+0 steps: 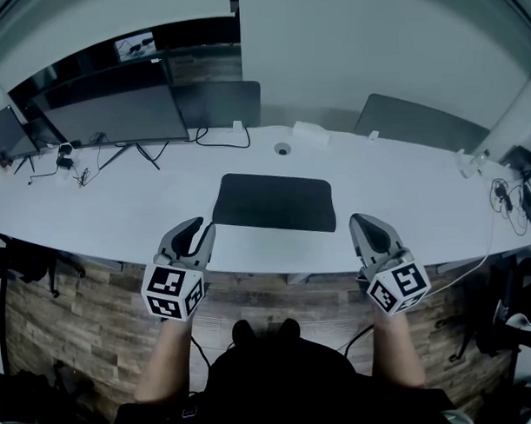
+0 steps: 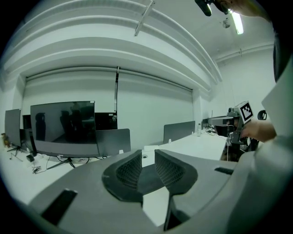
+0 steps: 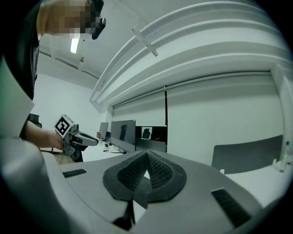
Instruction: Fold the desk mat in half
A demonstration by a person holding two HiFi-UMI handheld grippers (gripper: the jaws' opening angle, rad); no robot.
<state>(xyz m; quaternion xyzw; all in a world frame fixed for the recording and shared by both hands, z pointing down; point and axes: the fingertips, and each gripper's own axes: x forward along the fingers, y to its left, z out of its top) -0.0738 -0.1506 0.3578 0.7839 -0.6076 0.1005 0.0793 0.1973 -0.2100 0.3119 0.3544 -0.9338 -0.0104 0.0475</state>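
A dark rectangular desk mat [image 1: 274,202] lies flat and unfolded on the white desk [image 1: 118,212], near its front edge. My left gripper [image 1: 199,226] hovers off the mat's near left corner. Its jaws stand a little apart with nothing between them, and the mat [image 2: 149,176] shows through the gap in the left gripper view. My right gripper [image 1: 359,220] hovers off the mat's near right corner, shut, its tips meeting with nothing held. Both grippers are above the desk's front edge, apart from the mat. Each gripper shows in the other's view: the left [image 3: 68,132], the right [image 2: 240,119].
A large monitor [image 1: 114,115] and a dark panel [image 1: 218,102] stand at the desk's back left, with cables around them. A grey panel [image 1: 414,122] leans at the back right. More cables [image 1: 508,198] lie at the desk's right end. Wood floor lies below the desk's front edge.
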